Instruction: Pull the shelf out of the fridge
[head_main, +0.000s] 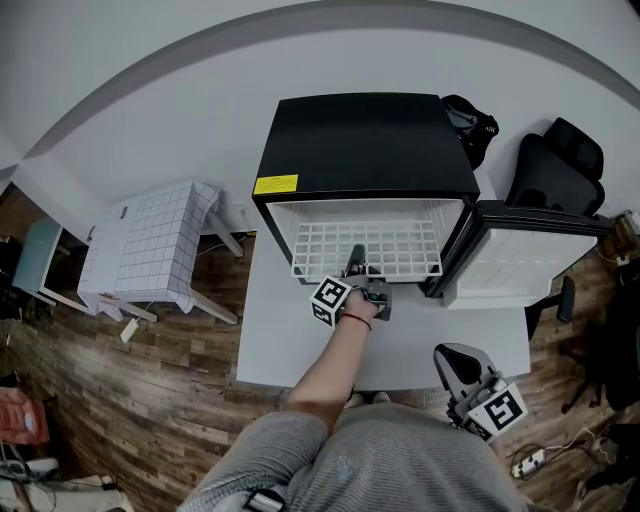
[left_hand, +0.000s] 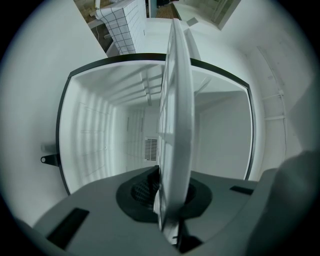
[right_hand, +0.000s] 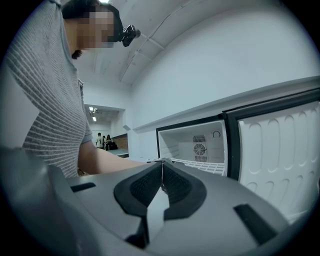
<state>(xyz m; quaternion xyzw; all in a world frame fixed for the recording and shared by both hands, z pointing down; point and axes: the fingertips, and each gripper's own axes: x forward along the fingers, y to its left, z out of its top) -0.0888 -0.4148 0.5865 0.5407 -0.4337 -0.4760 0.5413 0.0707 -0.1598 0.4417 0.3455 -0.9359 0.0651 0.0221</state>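
Nearest, the right tongs hang closed and empty by the bench edge; further on, the left tongs pinch the front rim of the shelf, which is partly out of the fridge, its slide line pointing straight back at the person

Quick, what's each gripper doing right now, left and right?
Left gripper: closed on the front edge of the white wire shelf.
Right gripper: closed, jaws together, holding nothing.
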